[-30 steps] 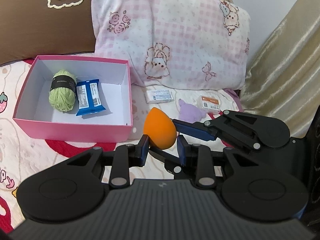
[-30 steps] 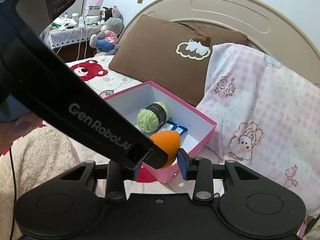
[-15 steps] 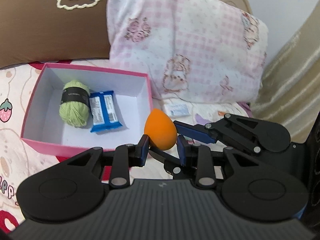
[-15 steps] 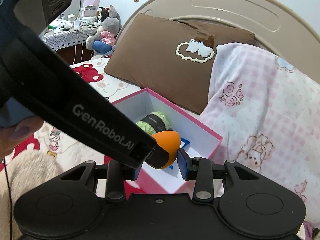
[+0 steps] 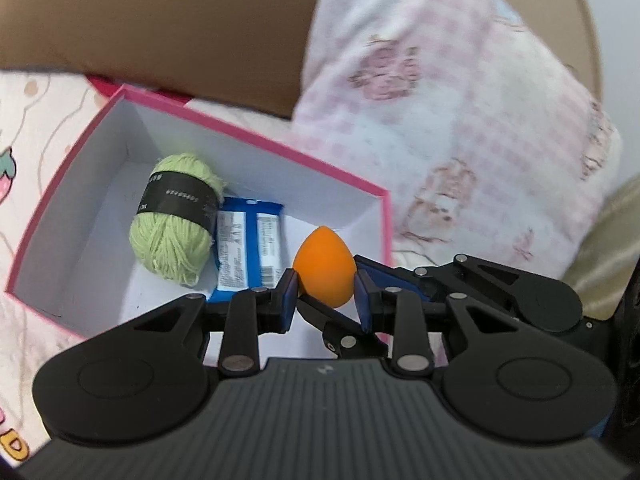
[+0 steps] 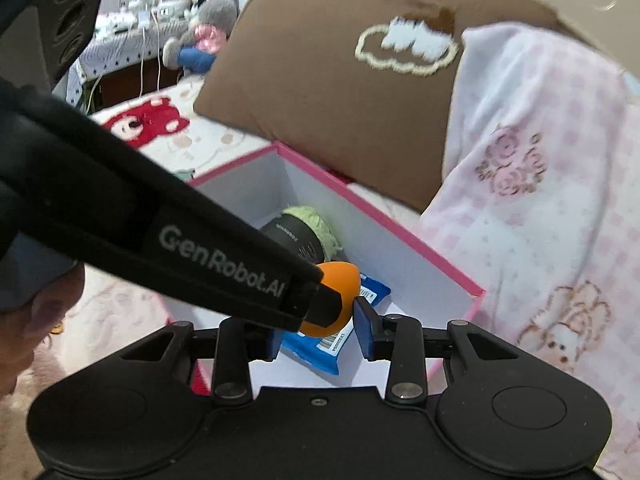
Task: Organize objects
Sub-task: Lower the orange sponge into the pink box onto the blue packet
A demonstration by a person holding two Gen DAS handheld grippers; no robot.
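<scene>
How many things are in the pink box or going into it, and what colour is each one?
Green: 1, the yarn ball in the pink box
Blue: 1, the snack packet beside it
Orange: 1, the egg-shaped sponge, held over the box by the left gripper and right gripper
Total: 3

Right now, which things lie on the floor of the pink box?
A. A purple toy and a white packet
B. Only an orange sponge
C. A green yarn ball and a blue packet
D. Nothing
C: in the left wrist view, the green yarn ball and the blue packet lie side by side in the pink box.
</scene>
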